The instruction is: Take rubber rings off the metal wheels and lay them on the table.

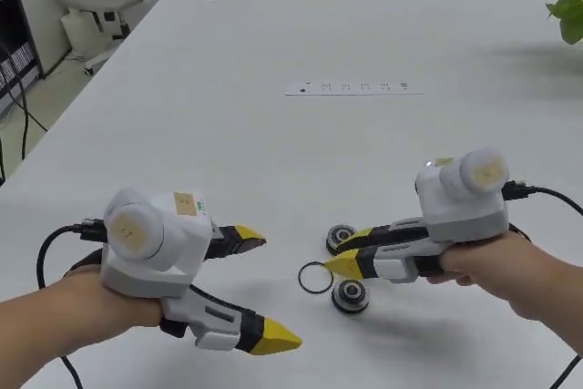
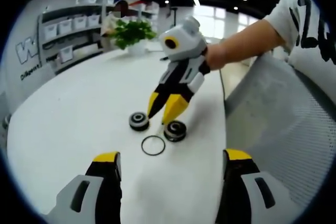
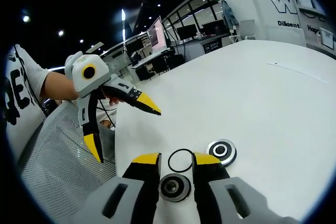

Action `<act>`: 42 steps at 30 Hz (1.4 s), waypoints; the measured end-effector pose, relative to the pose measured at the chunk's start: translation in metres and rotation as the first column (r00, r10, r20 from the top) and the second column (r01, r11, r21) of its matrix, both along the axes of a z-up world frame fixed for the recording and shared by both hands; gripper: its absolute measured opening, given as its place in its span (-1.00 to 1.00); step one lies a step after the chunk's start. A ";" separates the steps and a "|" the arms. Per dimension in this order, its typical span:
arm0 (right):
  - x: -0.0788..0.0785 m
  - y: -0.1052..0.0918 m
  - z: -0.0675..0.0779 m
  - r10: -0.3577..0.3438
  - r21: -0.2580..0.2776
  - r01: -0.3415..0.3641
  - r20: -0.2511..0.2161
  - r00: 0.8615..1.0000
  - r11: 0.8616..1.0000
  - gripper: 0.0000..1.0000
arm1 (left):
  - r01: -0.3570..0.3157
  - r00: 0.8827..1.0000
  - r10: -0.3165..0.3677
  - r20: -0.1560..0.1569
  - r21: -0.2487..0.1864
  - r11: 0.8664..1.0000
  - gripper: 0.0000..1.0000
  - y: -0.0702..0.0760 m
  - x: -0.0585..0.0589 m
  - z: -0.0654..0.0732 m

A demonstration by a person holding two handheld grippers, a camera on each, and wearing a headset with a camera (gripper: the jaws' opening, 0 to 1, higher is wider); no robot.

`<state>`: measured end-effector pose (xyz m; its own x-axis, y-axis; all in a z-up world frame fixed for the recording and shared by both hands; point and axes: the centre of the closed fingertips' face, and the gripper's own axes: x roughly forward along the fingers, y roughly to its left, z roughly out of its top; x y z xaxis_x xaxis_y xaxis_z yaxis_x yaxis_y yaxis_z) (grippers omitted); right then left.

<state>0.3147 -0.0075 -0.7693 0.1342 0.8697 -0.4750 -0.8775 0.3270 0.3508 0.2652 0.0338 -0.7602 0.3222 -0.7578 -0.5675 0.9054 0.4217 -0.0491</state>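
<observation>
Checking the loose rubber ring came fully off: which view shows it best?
Left gripper view: the rubber ring lies whole and unobstructed. Head view shows it small by the right tongs; right gripper view, between its tong tips.

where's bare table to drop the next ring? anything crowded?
Free: the wide bare table between the tongs and the socket strip, and the stretch right of that strip toward the plant. Crowded: by the right tongs, where the loose ring and two wheels sit close together. The left tongs hang open nearby.
</observation>
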 end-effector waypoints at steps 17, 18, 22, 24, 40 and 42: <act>-0.005 -0.019 0.016 -0.013 0.029 0.012 0.042 0.999 1.000 -0.43 | 0.004 1.000 -0.004 0.030 -0.006 1.000 0.50 -0.011 0.010 0.010; -0.004 -0.021 0.015 -0.013 0.028 0.012 0.043 0.999 1.000 -0.42 | 0.004 0.999 -0.004 0.032 -0.006 1.000 0.49 -0.011 0.010 0.010; -0.005 -0.026 0.015 -0.013 0.029 0.012 0.048 0.999 1.000 -0.39 | 0.004 0.999 -0.004 0.037 -0.009 1.000 0.45 -0.014 0.012 0.011; -0.007 -0.027 0.015 -0.005 0.023 0.004 0.058 0.998 1.000 -0.38 | 0.005 0.999 -0.005 0.036 -0.011 1.000 0.44 -0.016 0.013 0.011; -0.022 -0.037 0.002 0.052 -0.011 -0.051 0.113 0.992 0.999 -0.29 | 0.015 1.000 -0.014 0.022 -0.005 1.000 0.32 -0.023 0.019 0.005; -0.024 -0.038 0.001 0.054 -0.012 -0.053 0.114 0.992 0.999 -0.29 | 0.013 1.000 -0.013 0.020 -0.007 1.000 0.31 -0.024 0.020 0.004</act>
